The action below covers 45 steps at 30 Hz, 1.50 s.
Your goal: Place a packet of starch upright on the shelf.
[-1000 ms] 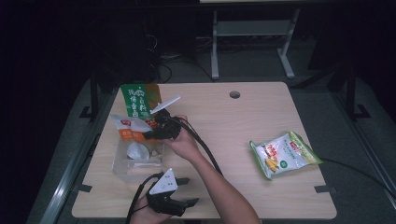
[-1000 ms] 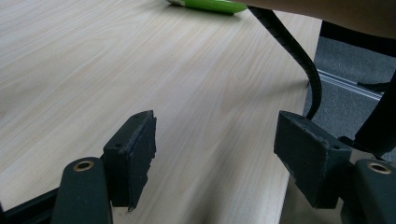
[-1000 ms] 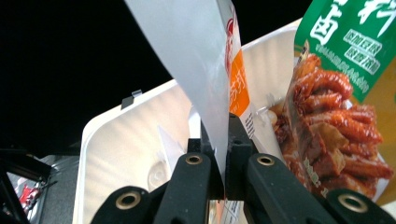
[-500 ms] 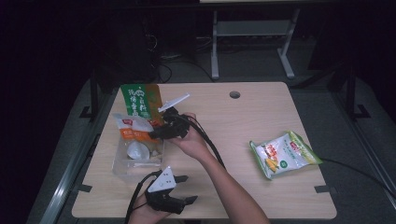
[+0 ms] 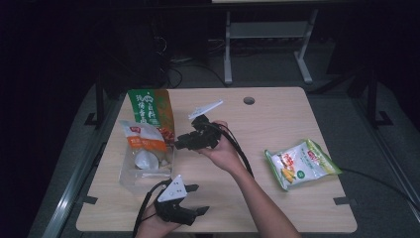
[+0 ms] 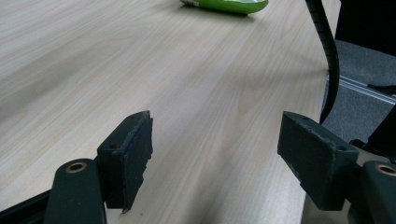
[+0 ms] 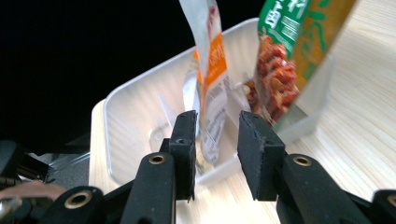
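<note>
Orange-white packet [image 5: 143, 140] being left in clear bin [image 5: 130, 179]; right gripper [image 5: 184, 143] jaws just opening, empty, left gripper [image 5: 194, 199] open. Next: corn snack bag [image 5: 301, 163] pickup.

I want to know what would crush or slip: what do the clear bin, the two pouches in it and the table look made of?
Bin: likely thin clear plastic, glossy; the table shows through its wall. Green pouch and orange pouch: seemingly printed plastic film, shiny and creased. Table: pale wood-grain top, matte, maybe laminate.
</note>
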Available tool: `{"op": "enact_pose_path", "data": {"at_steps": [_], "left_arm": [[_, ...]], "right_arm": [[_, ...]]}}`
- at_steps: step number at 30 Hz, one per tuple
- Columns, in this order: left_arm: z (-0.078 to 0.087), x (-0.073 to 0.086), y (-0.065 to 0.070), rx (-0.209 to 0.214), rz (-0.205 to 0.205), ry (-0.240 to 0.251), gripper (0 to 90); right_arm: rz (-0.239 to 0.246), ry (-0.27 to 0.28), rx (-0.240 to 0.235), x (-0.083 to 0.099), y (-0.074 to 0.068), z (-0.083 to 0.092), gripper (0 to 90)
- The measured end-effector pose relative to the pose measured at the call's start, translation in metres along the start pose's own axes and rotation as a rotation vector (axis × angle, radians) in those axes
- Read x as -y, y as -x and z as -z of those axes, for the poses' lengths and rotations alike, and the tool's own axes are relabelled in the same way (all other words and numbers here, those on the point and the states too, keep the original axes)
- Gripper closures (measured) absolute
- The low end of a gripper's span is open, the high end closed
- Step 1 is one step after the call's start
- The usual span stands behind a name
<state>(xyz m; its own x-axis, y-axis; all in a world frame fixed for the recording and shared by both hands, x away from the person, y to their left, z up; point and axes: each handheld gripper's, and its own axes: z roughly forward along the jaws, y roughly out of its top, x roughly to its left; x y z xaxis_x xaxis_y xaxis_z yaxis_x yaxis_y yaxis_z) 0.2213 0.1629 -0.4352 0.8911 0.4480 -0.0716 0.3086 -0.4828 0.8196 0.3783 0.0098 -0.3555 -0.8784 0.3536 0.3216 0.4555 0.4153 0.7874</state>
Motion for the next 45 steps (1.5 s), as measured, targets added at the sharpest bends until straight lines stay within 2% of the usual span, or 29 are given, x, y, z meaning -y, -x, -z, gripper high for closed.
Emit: {"op": "enact_pose_path", "data": {"at_steps": [11, 19, 20, 28, 39, 40, 45], "left_arm": [[-0.001, 0.000, 0.000, 0.003, 0.007, 0.000, 25.9], [-0.001, 0.000, -0.001, 0.001, -0.003, -0.004, 25.9], [-0.001, 0.000, -0.001, 0.003, 0.002, -0.003, 25.9], [-0.002, 0.000, -0.002, 0.005, 0.009, 0.005, 25.8], [-0.001, -0.001, -0.004, 0.009, 0.011, 0.005, 25.5], [-0.001, -0.001, -0.004, 0.010, 0.015, 0.010, 25.5], [-0.002, -0.001, -0.003, 0.013, 0.017, 0.013, 25.4]], "right_arm": [[-0.041, 0.014, 0.024, 0.018, 0.007, 0.026, 63.1], [-0.068, 0.011, 0.050, 0.038, 0.012, 0.049, 61.5], [-0.067, 0.017, 0.062, 0.043, 0.014, 0.056, 60.9], [-0.096, 0.026, 0.094, 0.060, 0.020, 0.080, 58.5], [-0.130, 0.030, 0.124, 0.080, 0.025, 0.103, 55.6], [-0.143, 0.044, 0.122, 0.085, 0.025, 0.108, 55.0], [-0.158, 0.045, 0.133, 0.098, 0.028, 0.118, 54.2]]}}
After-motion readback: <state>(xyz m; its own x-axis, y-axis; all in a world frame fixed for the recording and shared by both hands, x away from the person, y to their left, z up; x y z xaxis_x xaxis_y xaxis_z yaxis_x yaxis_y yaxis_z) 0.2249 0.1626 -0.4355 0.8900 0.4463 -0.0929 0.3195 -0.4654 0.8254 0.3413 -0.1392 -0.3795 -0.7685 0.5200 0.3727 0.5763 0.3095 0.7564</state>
